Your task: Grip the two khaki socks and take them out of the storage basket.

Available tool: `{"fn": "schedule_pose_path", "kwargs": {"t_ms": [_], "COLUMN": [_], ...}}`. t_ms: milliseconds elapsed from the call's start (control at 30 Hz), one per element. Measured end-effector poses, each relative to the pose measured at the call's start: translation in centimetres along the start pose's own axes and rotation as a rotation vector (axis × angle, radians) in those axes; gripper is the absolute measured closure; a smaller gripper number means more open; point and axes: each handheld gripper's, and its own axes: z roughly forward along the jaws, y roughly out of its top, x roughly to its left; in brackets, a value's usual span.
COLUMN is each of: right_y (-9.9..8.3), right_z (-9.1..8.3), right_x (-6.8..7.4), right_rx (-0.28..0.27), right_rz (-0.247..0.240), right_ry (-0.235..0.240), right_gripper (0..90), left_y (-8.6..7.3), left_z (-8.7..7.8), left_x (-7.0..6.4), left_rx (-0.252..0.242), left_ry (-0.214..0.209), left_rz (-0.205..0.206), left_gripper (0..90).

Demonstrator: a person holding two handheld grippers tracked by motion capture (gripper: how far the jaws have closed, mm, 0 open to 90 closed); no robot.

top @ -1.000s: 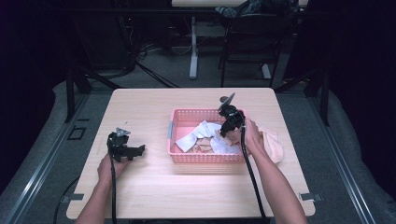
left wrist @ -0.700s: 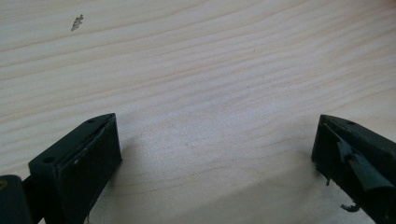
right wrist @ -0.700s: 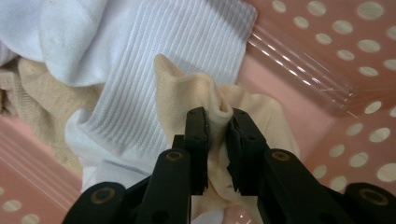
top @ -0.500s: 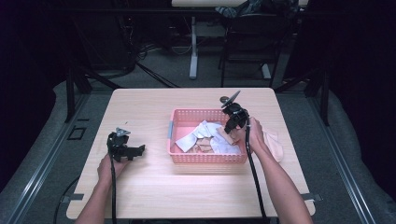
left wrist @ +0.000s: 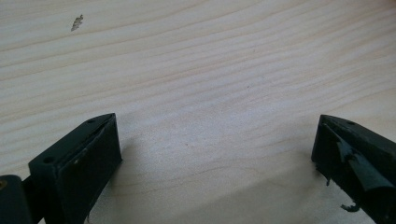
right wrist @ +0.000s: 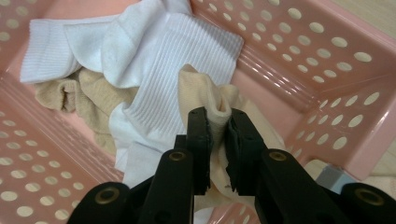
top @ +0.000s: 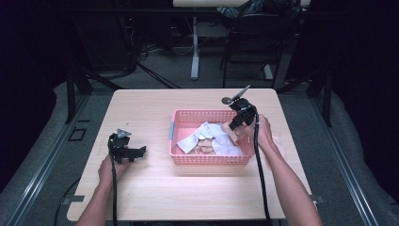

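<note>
Between the jaws of my right tool sits a fold of a beige sock, pinched tight, with the rest of it drooping below the tool and toward the near right corner of the pink basket. From the high view that tool stands over the basket's right end, so the sock hangs straight under it and the way out is up and across the right wall. I judge the lift must clear that rim before anything goes sideways. Just beside the held fold lies a ribbed white sock, touching it, and more beige cloth lies farther left under the white ones; I cannot tell whether any of it will drag along. How long the held sock is I cannot make out, since its lower part is cut off behind the tool. My left tool rests on the bench, well apart from the basket, jaws spread wide and empty.
</note>
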Motion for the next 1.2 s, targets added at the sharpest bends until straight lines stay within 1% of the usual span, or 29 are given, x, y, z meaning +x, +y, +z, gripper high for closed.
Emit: {"fn": "schedule_pose_path", "kwargs": {"t_ms": [33, 100, 167, 233, 267, 300, 400, 433, 500, 567, 633, 700, 733, 767, 800, 867, 900, 967, 1000, 1067, 1100, 1200], "right_y": [-0.1, 0.0, 0.0, 0.1, 0.1, 0.2, 0.3, 0.3, 0.4, 0.5, 0.5, 0.5, 0.5, 0.6, 0.6, 0.6, 0.7, 0.8, 0.8, 0.9, 1.0, 1.1], "right_z": [-0.1, -0.5, -1.0, -1.2, -1.5, -2.1, -2.5, -2.9, -3.5, -4.5, -4.8, -5.5, -5.8, -6.2, -6.9, -7.1, -7.8, -8.0, -8.2, -8.8, -9.0, -9.7], "right_x": [0.1, -0.1, 0.1, 0.1, 0.1, 0.1, 0.1, 0.0, 0.0, -0.1, -0.1, 0.0, -0.1, 0.0, 0.0, 0.0, 0.0, 0.1, 0.2, 0.1, 0.2, 0.3], "right_rx": [-0.013, -0.006, -0.028, -0.027, -0.030, -0.045, -0.058, -0.058, -0.070, -0.087, -0.096, -0.108, -0.111, -0.116, -0.121, -0.122, -0.127, -0.129, -0.150, -0.136, -0.142, -0.152], "right_rz": [0.007, -0.007, -0.005, -0.004, -0.013, -0.011, -0.009, -0.015, -0.011, -0.013, -0.014, -0.011, -0.021, -0.019, -0.023, -0.023, -0.027, -0.026, -0.023, -0.041, -0.035, -0.049], "right_ry": [-0.002, 0.007, 0.012, 0.012, 0.017, 0.020, 0.029, 0.024, 0.025, 0.030, 0.034, 0.034, 0.032, 0.032, 0.032, 0.033, 0.029, 0.031, 0.037, 0.030, 0.032, 0.030], "right_gripper": [80.2, 80.2, 80.2, 80.2, 80.2, 80.3, 80.3, 80.3, 80.3, 80.3, 80.3, 80.3, 80.3, 80.3, 80.3, 80.3, 80.3, 80.3, 80.3, 80.3, 80.3, 80.3], "left_y": [0.0, 0.0, 0.0, 0.0, 0.0, 0.0, 0.0, 0.0, 0.0, 0.0, 0.0, 0.0, 0.0, 0.0, 0.0, 0.0, 0.0, 0.0, 0.0, 0.0, 0.0, 0.0], "left_z": [0.0, 0.0, 0.0, 0.0, 0.0, 0.0, 0.0, 0.0, 0.0, 0.0, 0.0, 0.0, 0.0, 0.0, 0.0, 0.0, 0.0, 0.0, 0.0, 0.0, 0.0, 0.0], "left_x": [0.0, 0.0, 0.0, 0.0, 0.0, 0.0, 0.0, 0.0, 0.0, 0.0, 0.0, 0.0, 0.0, 0.0, 0.0, 0.0, 0.0, 0.0, 0.0, 0.0, 0.0, 0.0], "left_rx": [0.000, 0.000, 0.000, 0.000, 0.000, 0.000, 0.000, 0.000, 0.000, 0.000, 0.000, 0.000, 0.000, 0.000, 0.000, 0.000, 0.000, 0.000, 0.000, 0.000, 0.000, 0.000], "left_ry": [0.000, 0.000, 0.000, 0.000, 0.000, 0.000, 0.000, 0.000, 0.000, 0.000, 0.000, 0.000, 0.000, 0.000, 0.000, 0.000, 0.000, 0.000, 0.000, 0.000, 0.000, 0.000], "left_rz": [0.000, 0.000, 0.000, 0.000, 0.000, 0.000, 0.000, 0.000, 0.000, 0.000, 0.000, 0.000, 0.000, 0.000, 0.000, 0.000, 0.000, 0.000, 0.000, 0.000, 0.000, 0.000], "left_gripper": [0.9, 0.9, 0.9, 0.9, 0.9, 0.9, 0.9, 0.9, 0.9, 0.9, 0.9, 0.9, 0.9, 0.9, 0.9, 0.9, 0.9, 0.9, 0.9, 0.9, 0.9, 0.9]}}
